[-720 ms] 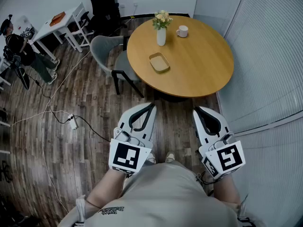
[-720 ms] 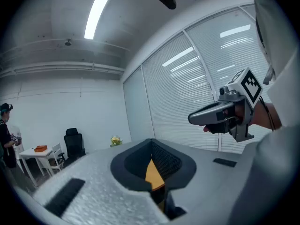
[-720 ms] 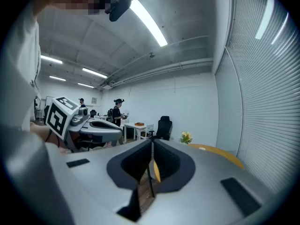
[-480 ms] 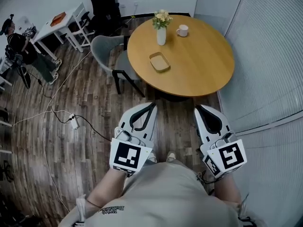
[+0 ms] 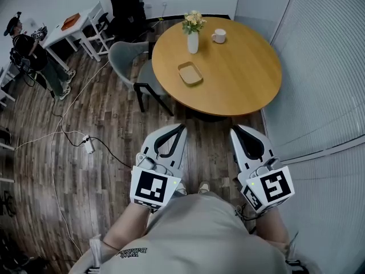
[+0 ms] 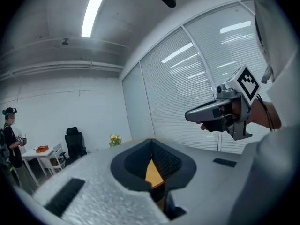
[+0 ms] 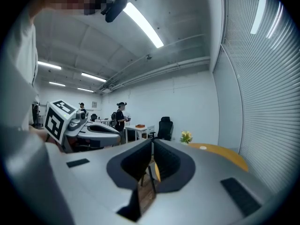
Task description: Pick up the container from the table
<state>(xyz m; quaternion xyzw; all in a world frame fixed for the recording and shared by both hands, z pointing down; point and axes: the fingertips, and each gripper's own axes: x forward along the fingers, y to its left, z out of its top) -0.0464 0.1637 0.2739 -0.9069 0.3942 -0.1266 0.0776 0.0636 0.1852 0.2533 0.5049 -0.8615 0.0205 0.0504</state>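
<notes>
1. We hold both grippers low in front of us over the wood floor (image 5: 108,119), well short of the round table (image 5: 245,84).
2. Left gripper (image 5: 182,128): its jaws meet tip to tip with nothing between them. In the left gripper view, only a sliver of tabletop shows through the hollow behind the tips.
3. Right gripper (image 5: 234,129): its jaws are also pressed together and empty.
4. The container (image 5: 190,73), a shallow tan tray, lies flat on the table, left of centre and well apart from both grippers.
5. Beyond it stands a vase (image 5: 193,41) of flowers, with a cup (image 5: 219,36) just to its right near the far edge.
6. A grey chair (image 5: 128,59) sits at the table's left side, and a person (image 5: 28,56) stands far left by a white desk (image 5: 68,30).
</notes>
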